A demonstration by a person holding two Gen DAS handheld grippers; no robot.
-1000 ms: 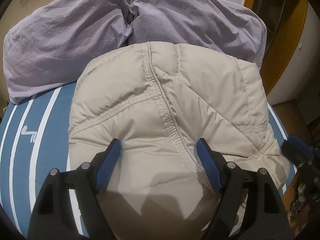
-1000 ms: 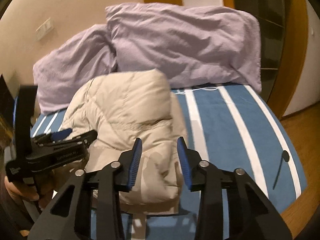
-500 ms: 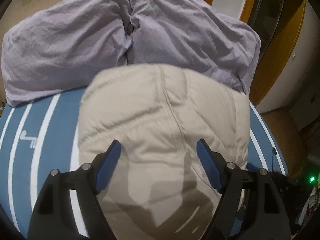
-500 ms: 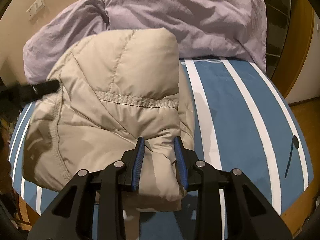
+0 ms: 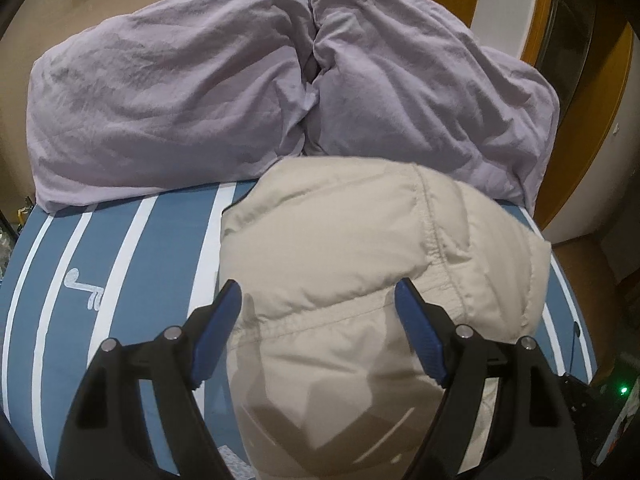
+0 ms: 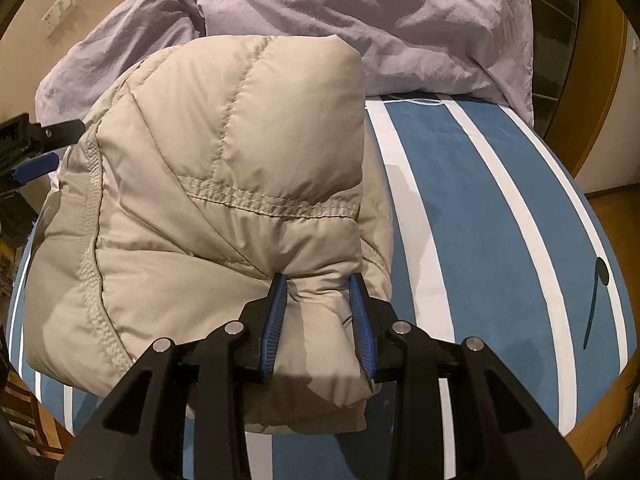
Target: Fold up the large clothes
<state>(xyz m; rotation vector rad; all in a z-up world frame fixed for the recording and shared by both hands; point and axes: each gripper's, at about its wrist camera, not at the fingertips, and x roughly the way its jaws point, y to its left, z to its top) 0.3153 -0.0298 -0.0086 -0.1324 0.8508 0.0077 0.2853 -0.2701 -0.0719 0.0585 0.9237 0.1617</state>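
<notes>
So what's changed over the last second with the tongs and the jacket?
The right tongs came down from above the folded beige jacket and closed on its near bunched corner. The left tongs stayed open over the jacket's other side, drifting sideways. Purple pillows and striped bed cover are unchanged.

Bed (image 5: pixel 120 320), covered in a blue sheet with white stripes running lengthwise. Lying directly on it: two lilac pillows side by side at the head end, left pillow (image 5: pixel 160 108) and right pillow (image 5: pixel 420 92), touching each other. A folded beige padded jacket (image 6: pixel 208 208) lies on the sheet, its far edge against the pillows.
</notes>
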